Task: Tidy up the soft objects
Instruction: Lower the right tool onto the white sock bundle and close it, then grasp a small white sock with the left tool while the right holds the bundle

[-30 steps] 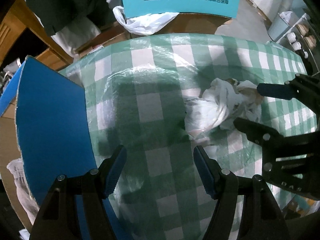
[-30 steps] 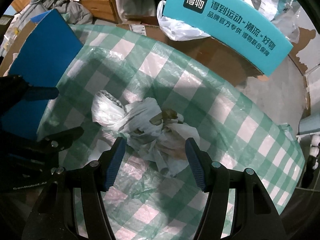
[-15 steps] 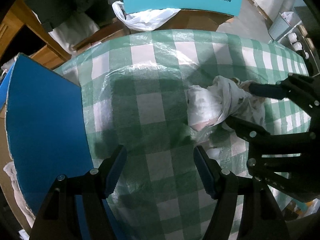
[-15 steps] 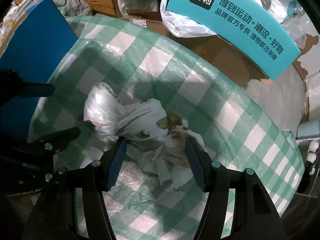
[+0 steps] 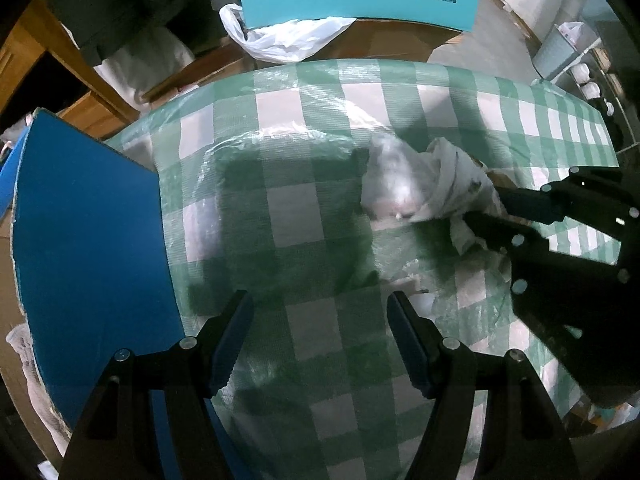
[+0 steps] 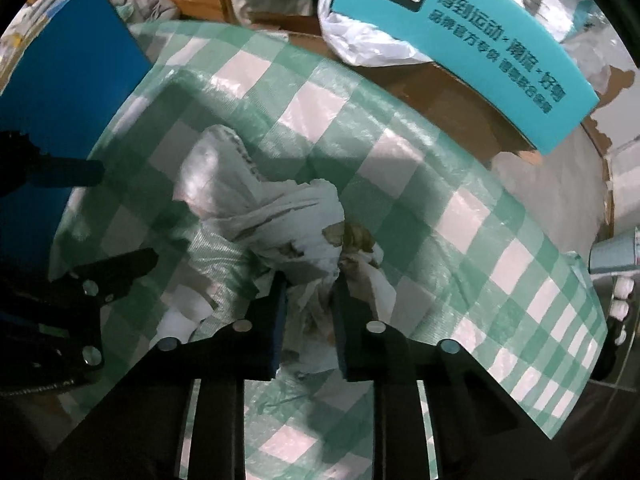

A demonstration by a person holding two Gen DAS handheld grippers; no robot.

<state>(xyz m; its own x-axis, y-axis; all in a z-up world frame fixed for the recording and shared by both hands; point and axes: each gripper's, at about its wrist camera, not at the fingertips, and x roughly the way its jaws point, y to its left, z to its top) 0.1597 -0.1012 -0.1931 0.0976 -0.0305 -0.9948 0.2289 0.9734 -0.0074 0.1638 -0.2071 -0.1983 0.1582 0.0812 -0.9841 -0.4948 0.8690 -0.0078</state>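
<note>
The right gripper (image 6: 308,280) is closing its jaws on the crumpled white plastic bag bundle (image 6: 280,216), which lies on the green-and-white checked woven sheet (image 5: 304,216). The left gripper (image 5: 320,312), beside the bundle, is spread and empty. Sorting is barely begun – no destination is identifiable. The bundle's brownish contents are indistinct.

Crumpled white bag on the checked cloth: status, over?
Right gripper closing on crumpled white bag. Left gripper open, empty, over checked cloth. Nothing blocking.
</note>
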